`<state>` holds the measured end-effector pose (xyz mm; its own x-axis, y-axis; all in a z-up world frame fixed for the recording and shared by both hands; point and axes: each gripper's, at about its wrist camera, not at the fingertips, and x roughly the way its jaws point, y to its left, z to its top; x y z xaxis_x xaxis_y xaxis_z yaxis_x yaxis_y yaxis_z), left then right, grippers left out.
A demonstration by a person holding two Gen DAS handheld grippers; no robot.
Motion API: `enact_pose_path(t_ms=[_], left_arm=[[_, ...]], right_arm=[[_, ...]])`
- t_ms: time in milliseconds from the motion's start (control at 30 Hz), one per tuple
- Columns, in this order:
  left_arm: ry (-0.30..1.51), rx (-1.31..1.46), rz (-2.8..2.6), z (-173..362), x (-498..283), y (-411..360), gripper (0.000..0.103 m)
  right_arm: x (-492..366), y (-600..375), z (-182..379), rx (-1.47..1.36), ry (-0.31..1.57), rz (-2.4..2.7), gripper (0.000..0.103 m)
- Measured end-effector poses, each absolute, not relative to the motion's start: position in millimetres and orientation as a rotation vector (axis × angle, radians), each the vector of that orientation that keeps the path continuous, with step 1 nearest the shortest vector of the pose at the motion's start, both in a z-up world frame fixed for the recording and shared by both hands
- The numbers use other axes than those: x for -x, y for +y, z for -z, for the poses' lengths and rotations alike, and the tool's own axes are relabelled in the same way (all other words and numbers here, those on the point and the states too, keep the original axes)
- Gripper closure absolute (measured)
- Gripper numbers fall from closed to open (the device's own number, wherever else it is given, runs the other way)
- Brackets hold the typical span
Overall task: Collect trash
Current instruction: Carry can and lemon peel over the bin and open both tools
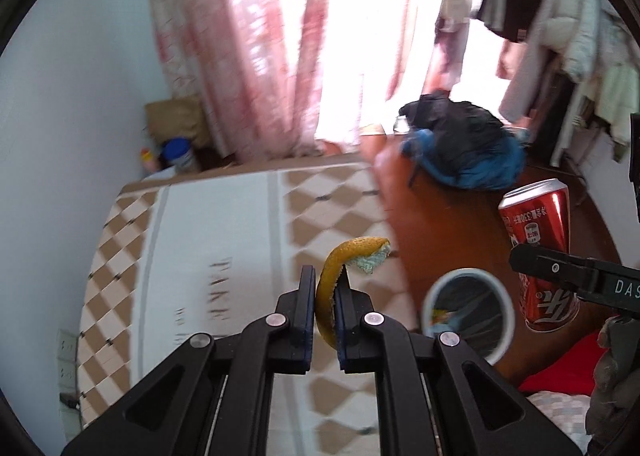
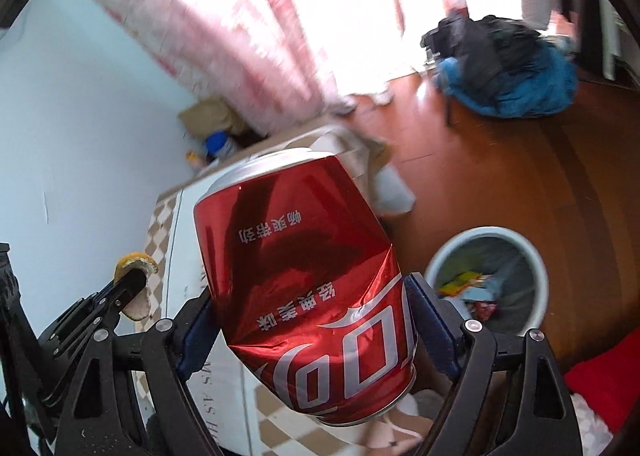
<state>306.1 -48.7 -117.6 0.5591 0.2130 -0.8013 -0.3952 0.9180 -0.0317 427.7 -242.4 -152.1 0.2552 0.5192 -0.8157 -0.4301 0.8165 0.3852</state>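
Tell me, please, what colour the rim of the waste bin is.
Pale blue; the waste bin shows best in the right wrist view.

The table (image 1: pixel 224 224) wears a white cloth with brown checks and grey letters. On the wooden floor (image 2: pixel 520 184) stand a round bin (image 2: pixel 536 256) and a blue-black bag (image 2: pixel 516 76)

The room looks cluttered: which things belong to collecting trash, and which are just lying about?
Part of the job: orange peel in left gripper; red can in right gripper; waste bin.

Just lying about: blue-black bag, curtain, hanging clothes.
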Motion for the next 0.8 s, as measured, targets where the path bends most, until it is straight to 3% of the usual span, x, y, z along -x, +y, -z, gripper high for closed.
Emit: enact_pose_path(t_ms=[233,600,633,667,733,800], left_arm=[[0.964,0.233,-0.194,140.9,-367.7,-135.0,0.097],[1.295,0.374,-0.003,280.9,-470.5,-205.9,0.091],[1.309,0.365,-0.007,285.8,-474.6,-208.9,0.08],[1.324,0.359,-0.014,294.0,-480.6,-210.8,0.052],[1.341,0.351,-0.032,303.4,-488.0,-212.9,0.009],[1.345,0.352,-0.05,308.5,-491.0,-212.8,0.009]], right_arm=[[-452.3,-360.0,165.3,-0.16,1.15,-0.475,0.016],[-520.0,-460.5,306.1,-0.259,1.38,-0.28,0.016],[-524.9,-462.1,317.5,-0.26,1.395,-0.276,0.016],[-528.4,-463.2,325.4,-0.261,1.402,-0.273,0.016],[-537.1,-461.5,344.4,-0.272,1.441,-0.288,0.016],[-545.1,-458.7,364.7,-0.28,1.496,-0.262,0.016]])
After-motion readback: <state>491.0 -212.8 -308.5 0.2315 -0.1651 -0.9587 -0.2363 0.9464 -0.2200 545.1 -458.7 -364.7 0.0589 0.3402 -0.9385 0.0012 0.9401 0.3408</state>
